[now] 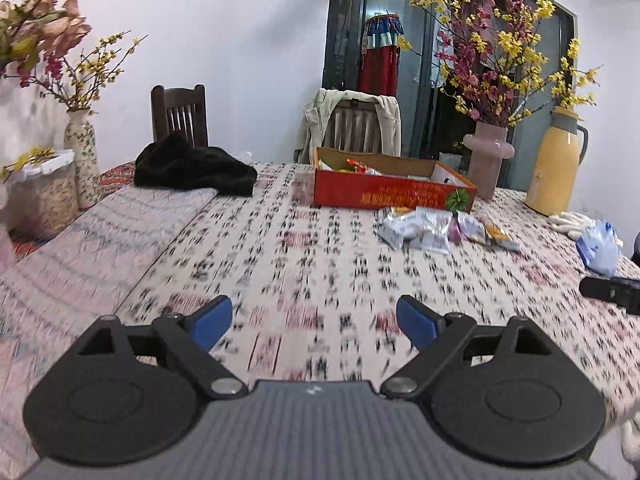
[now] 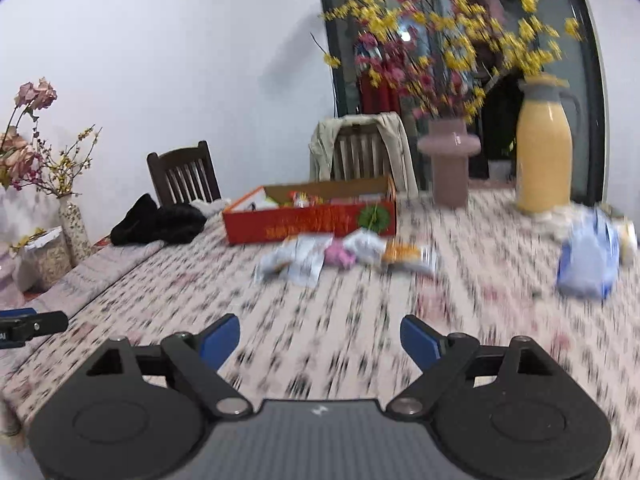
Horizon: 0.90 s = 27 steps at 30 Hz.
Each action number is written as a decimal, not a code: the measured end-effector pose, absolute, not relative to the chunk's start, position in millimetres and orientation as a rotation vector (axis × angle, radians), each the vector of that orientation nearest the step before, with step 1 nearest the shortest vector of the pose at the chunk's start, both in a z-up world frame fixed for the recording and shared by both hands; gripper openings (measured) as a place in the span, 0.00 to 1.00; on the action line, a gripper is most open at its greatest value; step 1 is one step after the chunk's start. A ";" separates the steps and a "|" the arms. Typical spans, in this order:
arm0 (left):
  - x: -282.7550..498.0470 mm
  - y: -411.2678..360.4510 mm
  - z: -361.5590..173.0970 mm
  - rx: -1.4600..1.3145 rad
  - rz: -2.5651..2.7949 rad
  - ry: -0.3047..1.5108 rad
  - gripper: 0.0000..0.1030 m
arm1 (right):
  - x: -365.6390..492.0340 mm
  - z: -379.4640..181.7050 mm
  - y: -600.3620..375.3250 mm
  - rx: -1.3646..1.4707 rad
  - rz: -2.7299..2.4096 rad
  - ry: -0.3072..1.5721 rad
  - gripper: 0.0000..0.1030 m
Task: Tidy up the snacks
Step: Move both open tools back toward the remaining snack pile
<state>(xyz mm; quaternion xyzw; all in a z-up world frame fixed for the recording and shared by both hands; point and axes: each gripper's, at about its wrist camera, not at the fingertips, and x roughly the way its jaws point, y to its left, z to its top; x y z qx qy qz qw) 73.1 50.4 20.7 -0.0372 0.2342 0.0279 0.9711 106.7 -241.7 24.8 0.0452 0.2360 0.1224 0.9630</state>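
A red cardboard box [image 1: 390,194] with snack packets inside stands at the far middle of the patterned table; it also shows in the right wrist view [image 2: 310,222]. A pile of loose snack packets [image 1: 440,228] lies just in front of the box, and shows in the right wrist view too [image 2: 340,254]. My left gripper [image 1: 314,326] is open and empty, low over the near table. My right gripper [image 2: 320,340] is open and empty, also well short of the packets. Both views are motion-blurred.
A pink vase with flowers [image 1: 486,160] and a yellow thermos [image 1: 554,164] stand right of the box. A blue-white bag [image 1: 600,246] lies at far right. A black cloth [image 1: 192,168] lies at back left. Chairs [image 1: 180,114] stand behind the table.
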 end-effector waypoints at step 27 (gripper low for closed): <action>79.8 40.6 12.5 -0.047 0.020 0.492 0.88 | 83.2 17.7 -242.0 0.094 0.214 0.457 0.86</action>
